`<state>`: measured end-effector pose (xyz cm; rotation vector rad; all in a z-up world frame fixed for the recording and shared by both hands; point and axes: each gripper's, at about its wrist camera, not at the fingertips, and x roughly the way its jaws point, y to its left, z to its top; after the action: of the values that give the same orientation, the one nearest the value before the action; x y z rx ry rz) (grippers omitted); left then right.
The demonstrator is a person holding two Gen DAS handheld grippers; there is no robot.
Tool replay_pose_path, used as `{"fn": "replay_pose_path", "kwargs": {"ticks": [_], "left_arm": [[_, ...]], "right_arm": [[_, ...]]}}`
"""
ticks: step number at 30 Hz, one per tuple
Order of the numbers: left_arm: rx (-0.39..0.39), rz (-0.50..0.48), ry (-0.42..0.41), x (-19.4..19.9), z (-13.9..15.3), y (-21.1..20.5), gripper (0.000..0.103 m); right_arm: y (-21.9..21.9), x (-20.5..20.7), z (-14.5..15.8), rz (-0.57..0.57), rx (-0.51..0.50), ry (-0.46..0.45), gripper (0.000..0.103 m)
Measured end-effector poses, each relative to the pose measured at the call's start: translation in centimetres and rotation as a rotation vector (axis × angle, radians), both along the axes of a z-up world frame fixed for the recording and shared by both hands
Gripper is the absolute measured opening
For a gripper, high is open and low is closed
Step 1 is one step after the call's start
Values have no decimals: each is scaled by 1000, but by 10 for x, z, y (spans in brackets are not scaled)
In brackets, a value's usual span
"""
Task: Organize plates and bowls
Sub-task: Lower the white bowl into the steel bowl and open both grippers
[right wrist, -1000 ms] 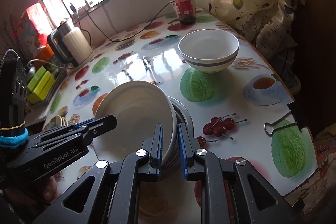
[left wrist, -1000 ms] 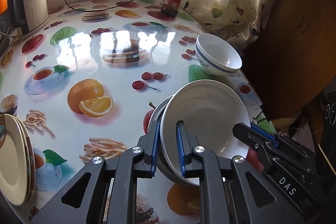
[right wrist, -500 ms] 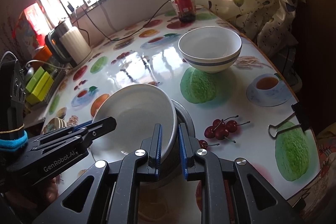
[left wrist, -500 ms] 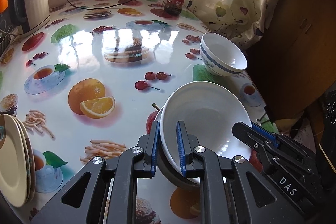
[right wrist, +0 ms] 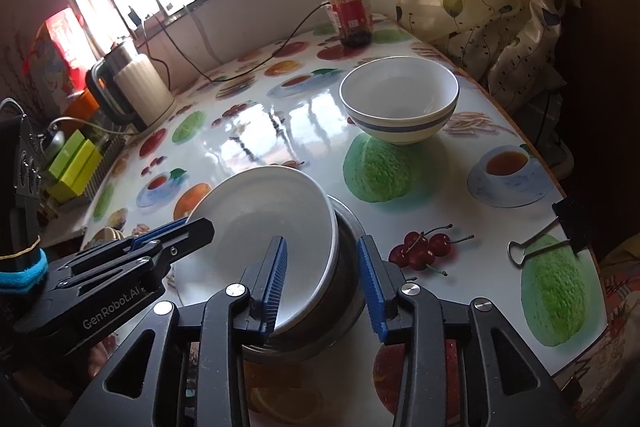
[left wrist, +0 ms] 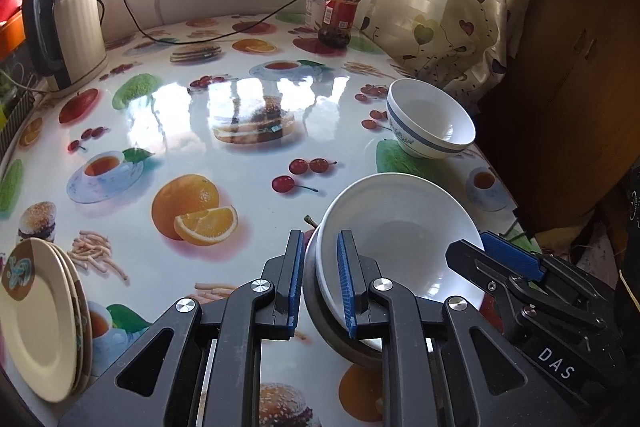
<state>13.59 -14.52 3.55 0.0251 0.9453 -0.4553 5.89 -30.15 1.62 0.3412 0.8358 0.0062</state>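
A plain white bowl (left wrist: pixel 400 239) sits tilted inside a steel bowl (right wrist: pixel 344 267) near the table's front edge. My left gripper (left wrist: pixel 320 283) has its jaws slightly apart around the white bowl's left rim. My right gripper (right wrist: pixel 324 283) is open, its jaws standing either side of the rims of the white bowl (right wrist: pixel 260 223) and the steel bowl. A white bowl with a blue band (left wrist: pixel 430 125) stands farther back on the right, and also shows in the right wrist view (right wrist: pixel 400 103). A stack of cream plates (left wrist: pixel 40 315) lies at the table's left edge.
The table (left wrist: pixel 248 99) has a glossy fruit-print cloth. A kettle (left wrist: pixel 68 31) stands at the back left, a jar (left wrist: pixel 340 13) at the back with a cable beside it. A binder clip (right wrist: pixel 552 231) lies at the right edge. Curtain (left wrist: pixel 448 7) and wooden cabinet (left wrist: pixel 568 67) are right.
The white bowl has come down from steeply tilted to resting in the steel bowl. My right gripper has opened wide. My left gripper's jaws have loosened a little.
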Motion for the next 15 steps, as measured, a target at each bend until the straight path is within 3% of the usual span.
{"fn": "replay_pose_path", "kwargs": {"ticks": [10, 15], "left_arm": [[14, 0, -77, -4, 17, -2, 18], [13, -9, -116, -6, 26, -5, 23]], "right_arm": [[-6, -7, 13, -30, -17, -32, 44], [-12, -10, 20, -56, -31, -49, 47]]}}
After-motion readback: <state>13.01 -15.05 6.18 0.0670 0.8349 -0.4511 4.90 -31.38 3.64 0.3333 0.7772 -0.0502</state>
